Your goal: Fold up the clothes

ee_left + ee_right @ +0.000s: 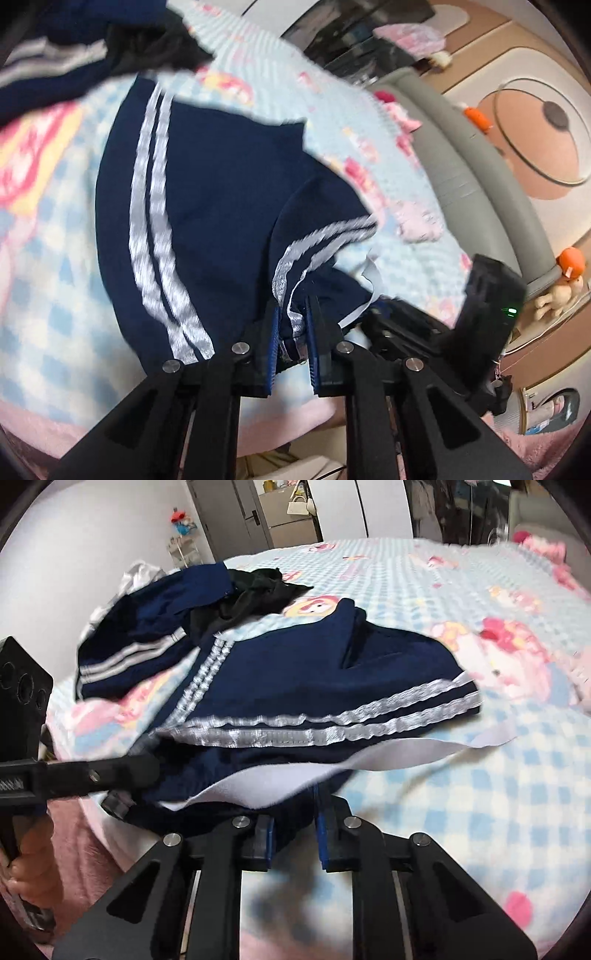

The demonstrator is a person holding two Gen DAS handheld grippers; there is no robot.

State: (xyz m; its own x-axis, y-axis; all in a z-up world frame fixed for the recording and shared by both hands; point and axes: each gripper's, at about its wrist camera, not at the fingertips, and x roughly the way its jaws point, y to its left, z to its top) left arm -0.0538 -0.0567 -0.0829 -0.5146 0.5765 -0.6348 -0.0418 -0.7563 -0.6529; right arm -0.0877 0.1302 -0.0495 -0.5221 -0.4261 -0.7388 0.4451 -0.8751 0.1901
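Observation:
A navy garment (221, 206) with double white stripes lies spread on a blue-checked bedspread (55, 295). My left gripper (293, 319) is shut on its striped near edge, the fabric pinched between the blue pads. In the right wrist view the same navy garment (295, 672) shows a white band (332, 764) along its near hem. My right gripper (293, 812) is shut on the dark fabric just under that band. One black finger (122, 768) of the left gripper reaches into the garment from the left, held by a hand (33, 867).
A heap of other clothes (155, 627), navy striped and black, lies behind the garment on the left. Pink soft toys (543, 550) sit at the bed's far right. A grey padded bed edge (461, 166) runs along the right. A pink blanket (85, 849) covers the near edge.

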